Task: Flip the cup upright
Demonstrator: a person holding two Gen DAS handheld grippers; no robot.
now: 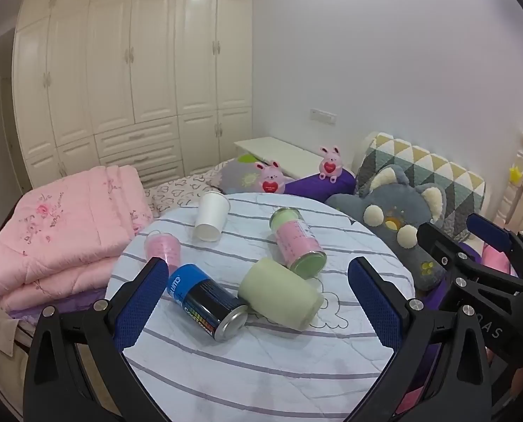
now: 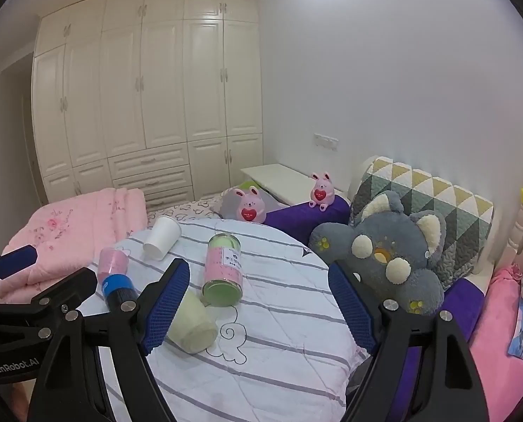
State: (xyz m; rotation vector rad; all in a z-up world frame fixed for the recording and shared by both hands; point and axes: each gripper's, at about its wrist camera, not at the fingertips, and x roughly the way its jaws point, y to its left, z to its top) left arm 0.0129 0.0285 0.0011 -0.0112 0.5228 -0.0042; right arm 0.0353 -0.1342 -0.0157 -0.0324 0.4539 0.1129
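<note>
Several cups and cans lie on their sides on a round striped table (image 1: pixel 261 362). A pale green cup (image 1: pixel 279 292) lies nearest, also in the right wrist view (image 2: pixel 193 320). A white paper cup (image 1: pixel 211 215) lies at the back (image 2: pixel 162 236). A clear pink cup (image 1: pixel 163 248) lies at the left (image 2: pixel 112 263). A blue-black can (image 1: pixel 207 304) and a pink-green can (image 1: pixel 296 242) lie between them. My left gripper (image 1: pixel 258 299) is open, above the near edge, empty. My right gripper (image 2: pixel 259 302) is open and empty, right of the green cup.
A folded pink quilt (image 1: pixel 68 225) lies left of the table. A grey plush cat (image 1: pixel 395 221), pink bunny toys (image 1: pixel 270 177) and patterned pillows (image 1: pixel 434 172) sit behind and right. A cream wardrobe (image 1: pixel 131 70) fills the back wall.
</note>
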